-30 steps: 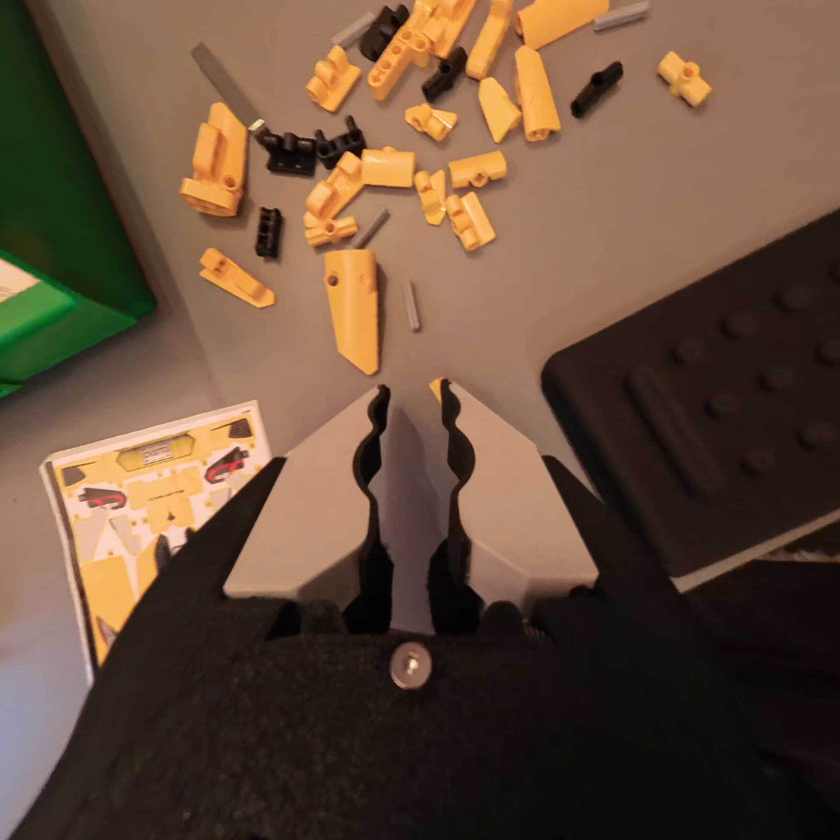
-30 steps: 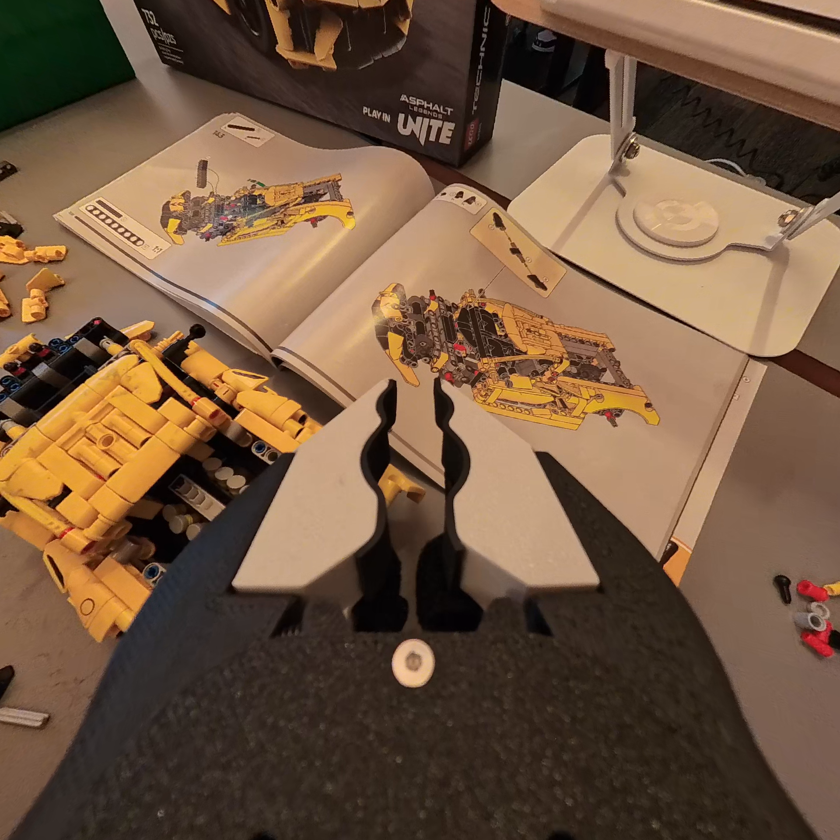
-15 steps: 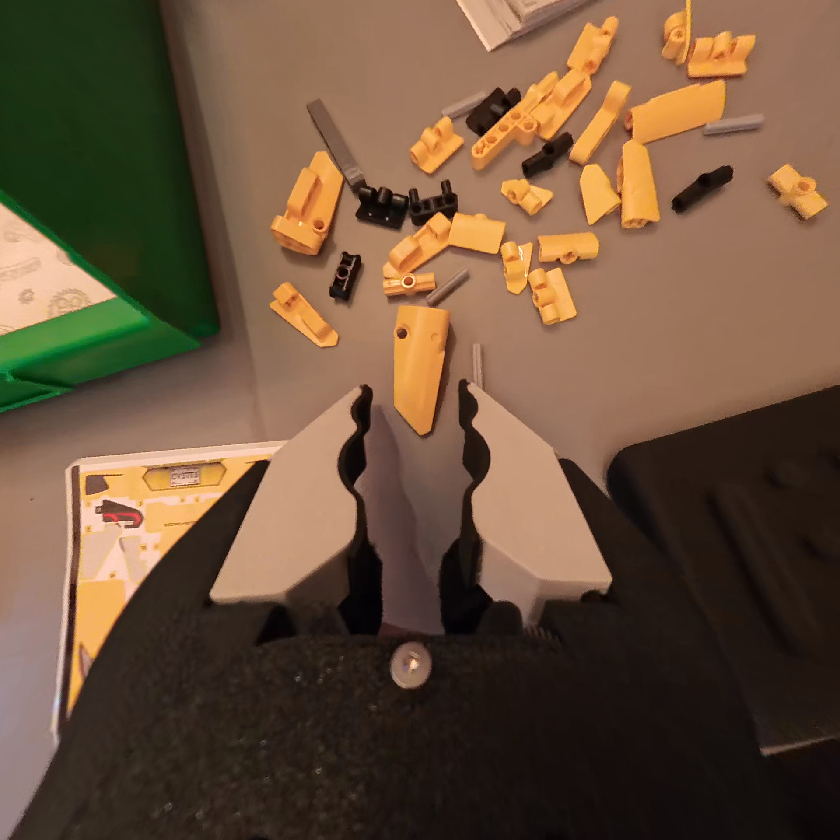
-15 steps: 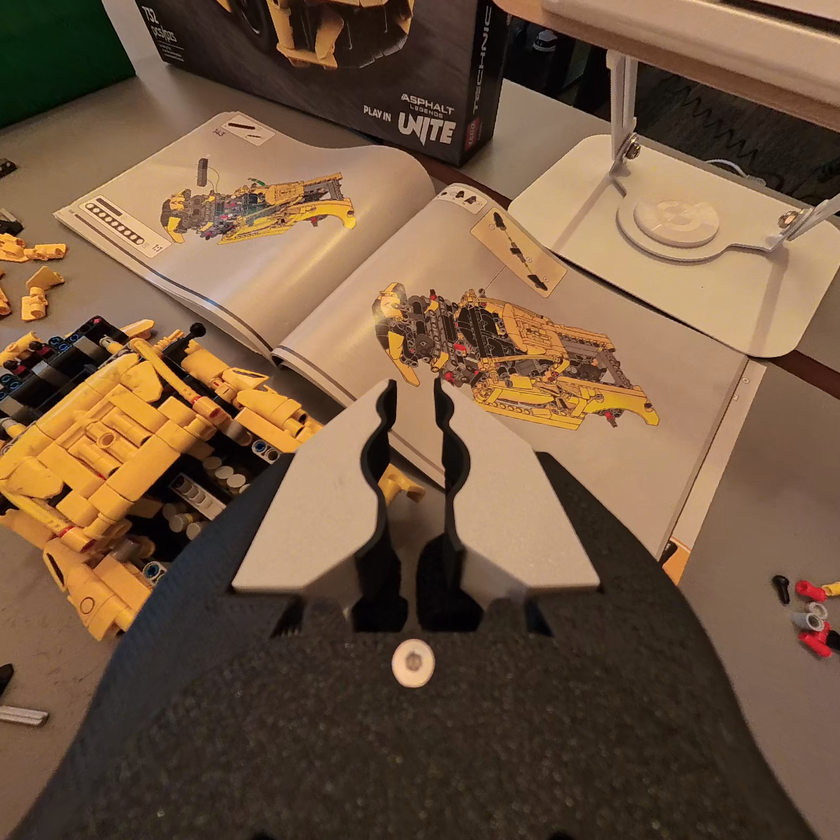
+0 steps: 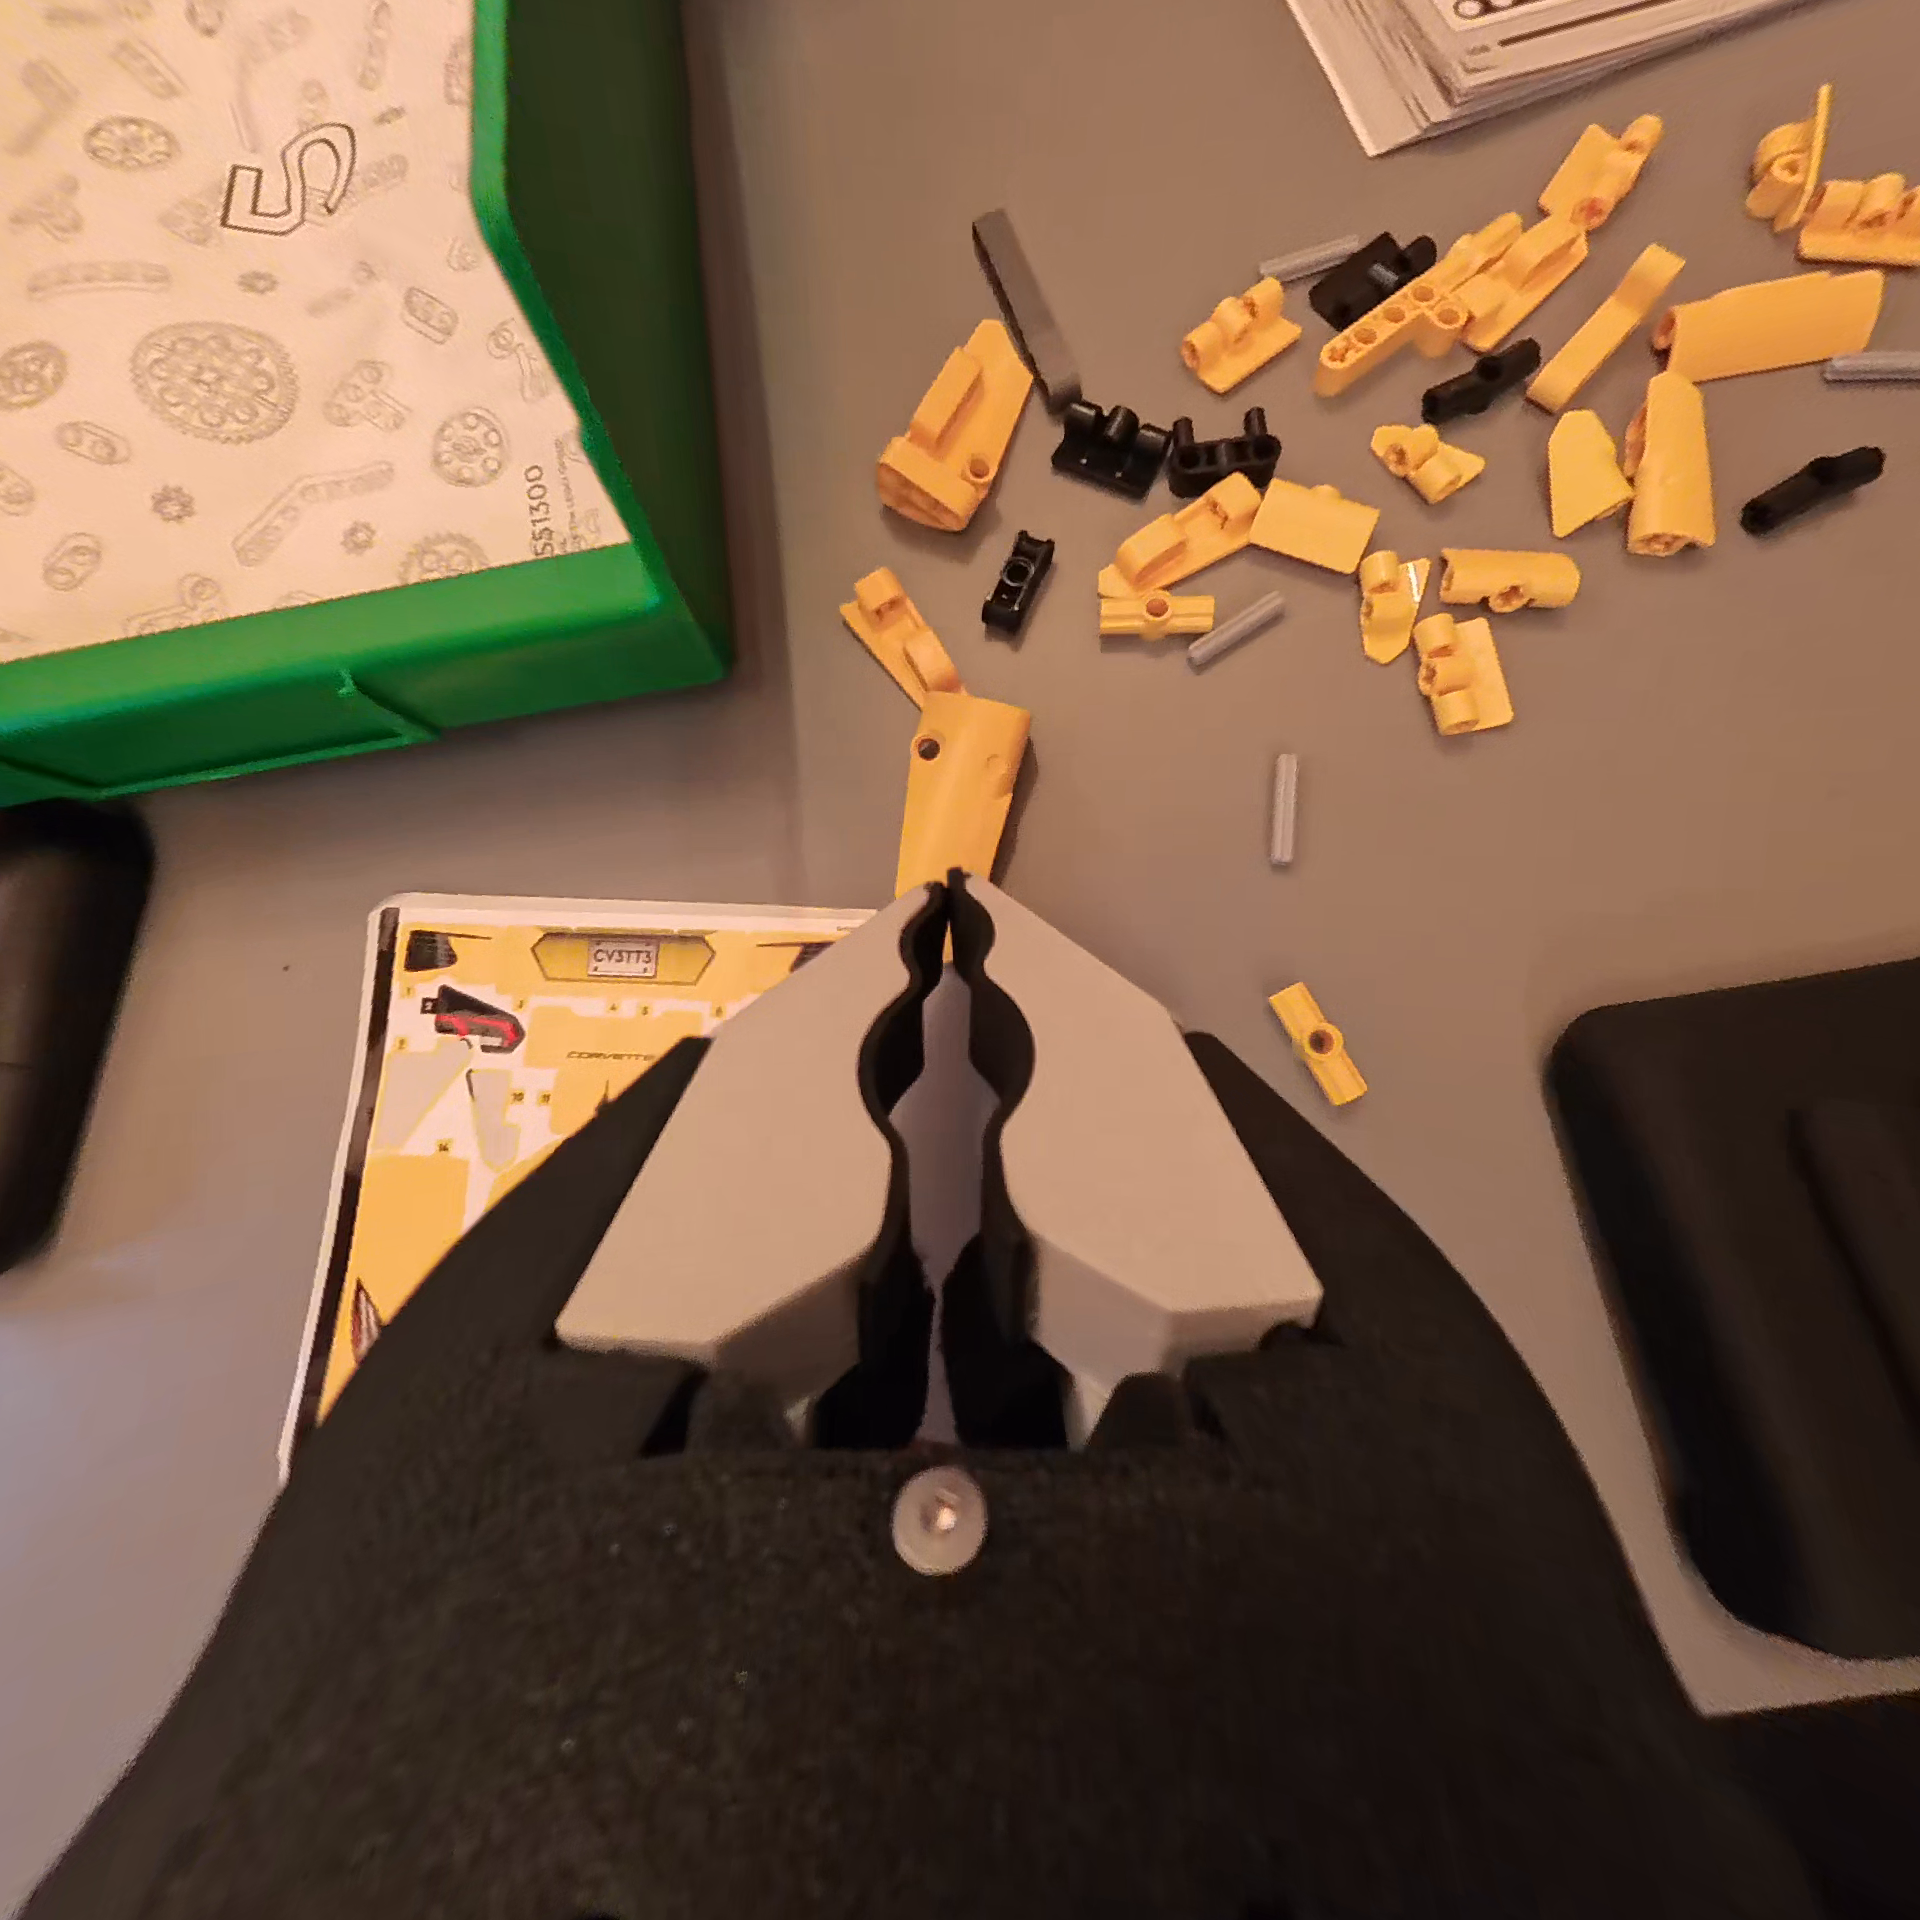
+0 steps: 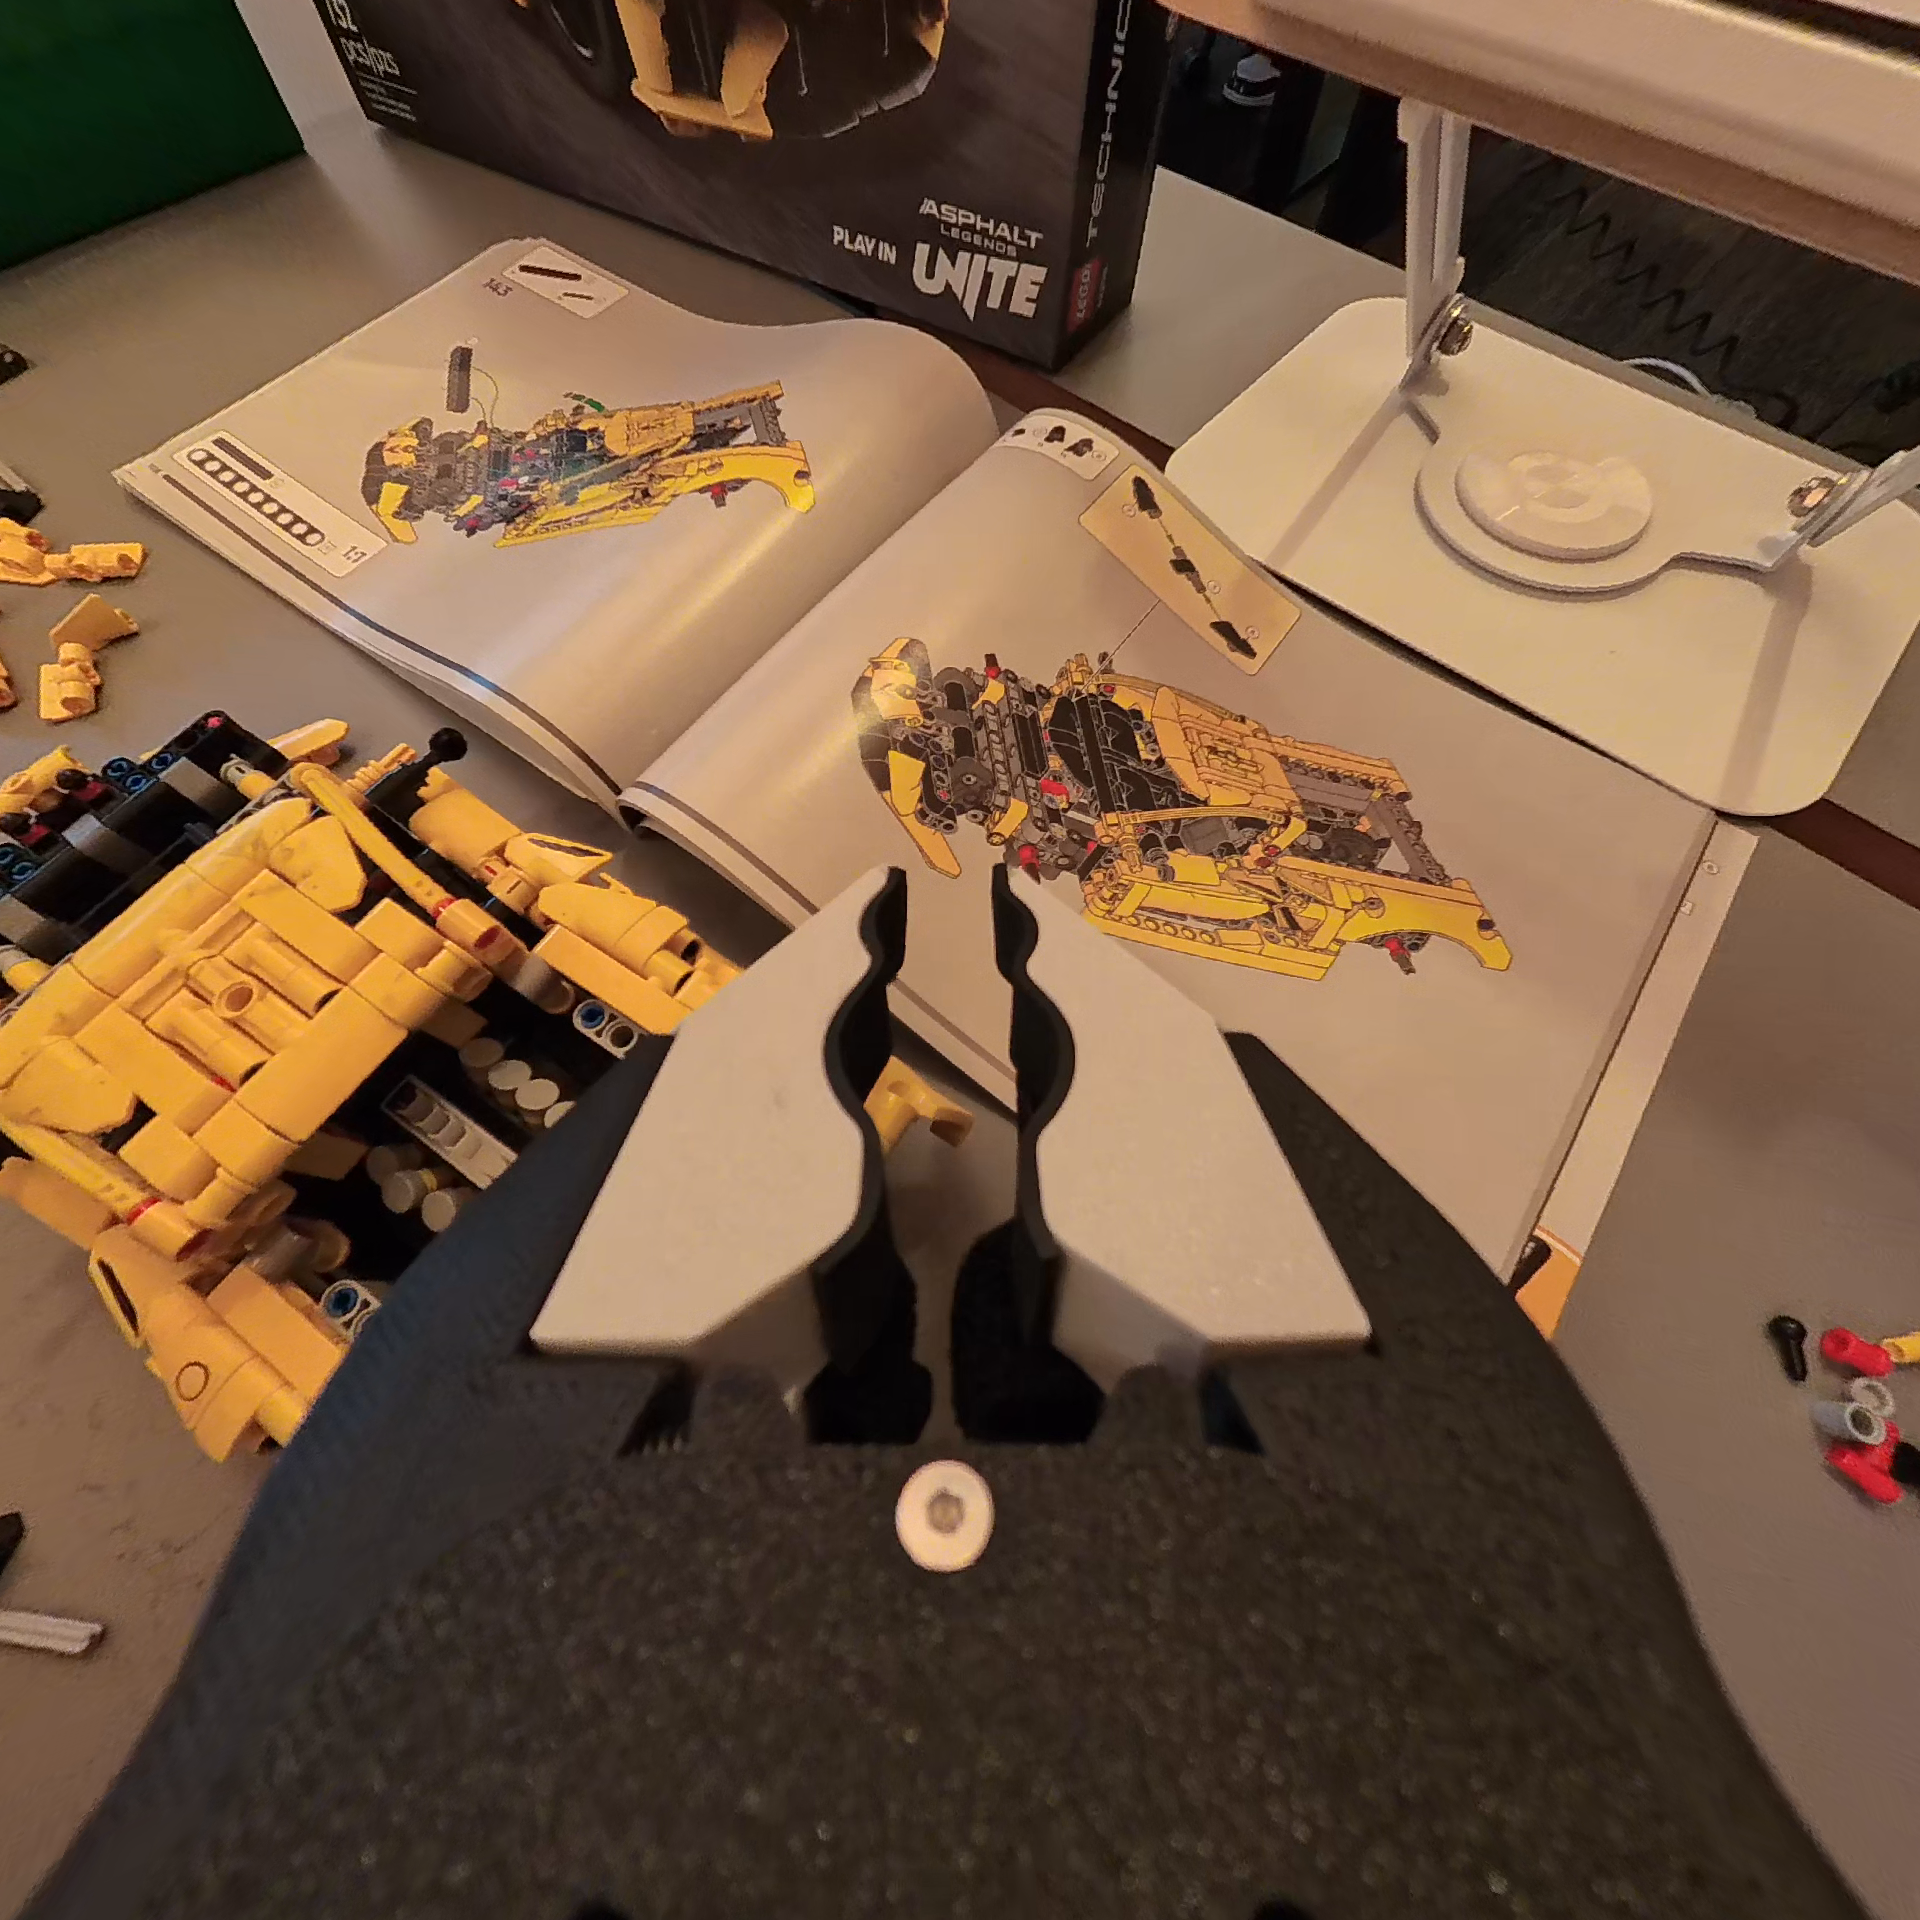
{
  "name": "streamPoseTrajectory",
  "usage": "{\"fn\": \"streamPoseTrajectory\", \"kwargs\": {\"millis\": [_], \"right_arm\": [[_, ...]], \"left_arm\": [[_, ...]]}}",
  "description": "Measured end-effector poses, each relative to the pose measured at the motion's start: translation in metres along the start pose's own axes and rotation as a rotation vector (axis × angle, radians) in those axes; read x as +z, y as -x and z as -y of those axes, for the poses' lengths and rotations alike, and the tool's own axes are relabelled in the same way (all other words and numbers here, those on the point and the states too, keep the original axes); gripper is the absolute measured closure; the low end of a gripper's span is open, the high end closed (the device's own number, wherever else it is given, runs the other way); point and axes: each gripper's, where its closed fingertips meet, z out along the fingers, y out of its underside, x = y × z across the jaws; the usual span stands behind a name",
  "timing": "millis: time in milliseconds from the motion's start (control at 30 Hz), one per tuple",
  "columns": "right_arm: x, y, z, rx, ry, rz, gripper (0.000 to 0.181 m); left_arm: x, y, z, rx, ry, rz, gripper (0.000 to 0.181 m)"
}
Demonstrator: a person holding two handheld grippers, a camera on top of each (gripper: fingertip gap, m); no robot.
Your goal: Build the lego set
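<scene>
grey fingertips of the left hand-held gripper (image 5: 951, 902) were pinched together on the narrow end of a long yellow tapered lego panel (image 5: 961, 792), which lay on the grey tabletop (image 5: 1122, 914) pointing away from the camera. beyond it a scatter of small yellow, black and grey lego pieces (image 5: 1351, 447) was spread over the tabletop. a green plastic bin (image 5: 582, 416) with a printed white paper bag inside stood to the left, and a yellow-and-white sticker sheet (image 5: 488, 1049) lay just under the gripper's left side. a black moulded tray (image 5: 1756, 1247) sat to the right.

the right hand-held gripper (image 6: 948, 888) hovered with a narrow gap between its fingers, holding nothing, over the edge of an open instruction booklet (image 6: 675, 582). the partly built yellow and black lego car (image 6: 260, 997) lay to its left, near the booklet. a dark lego box (image 6: 790, 156) stood behind, and a white metal stand base (image 6: 1558, 582) rested to the right.
</scene>
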Motion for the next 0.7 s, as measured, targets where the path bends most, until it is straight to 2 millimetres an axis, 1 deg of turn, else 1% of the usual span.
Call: {"fn": "streamPoseTrajectory", "kwargs": {"millis": [100,233,400,433,533,633,700], "right_arm": [[0.0,0.0,0.0,0.0,0.002,0.001,0.166],[0.0,0.0,-0.001,0.001,0.003,0.002,0.166],[0.0,0.0,0.0,-0.001,0.001,0.002,0.166],[0.0,0.0,0.0,0.0,0.0,0.002,0.166],[0.0,0.0,0.0,-0.001,0.001,0.002,0.166],[0.0,0.0,0.0,-0.003,0.003,0.002,0.166],[0.0,0.0,-0.001,-0.004,0.004,0.002,0.166]], "left_arm": [[-0.001,-0.005,0.001,0.031,-0.005,-0.011,0.181],[0.002,-0.017,0.007,0.079,-0.021,-0.02,0.18],[0.007,-0.032,0.01,0.111,-0.018,-0.045,0.171],[0.007,-0.036,0.011,0.113,-0.022,-0.062,0.169],[0.005,-0.059,0.013,0.112,-0.031,-0.178,0.16],[0.005,-0.067,0.018,0.123,-0.045,-0.202,0.155],[0.005,-0.072,0.016,0.125,-0.037,-0.223,0.154]]}}
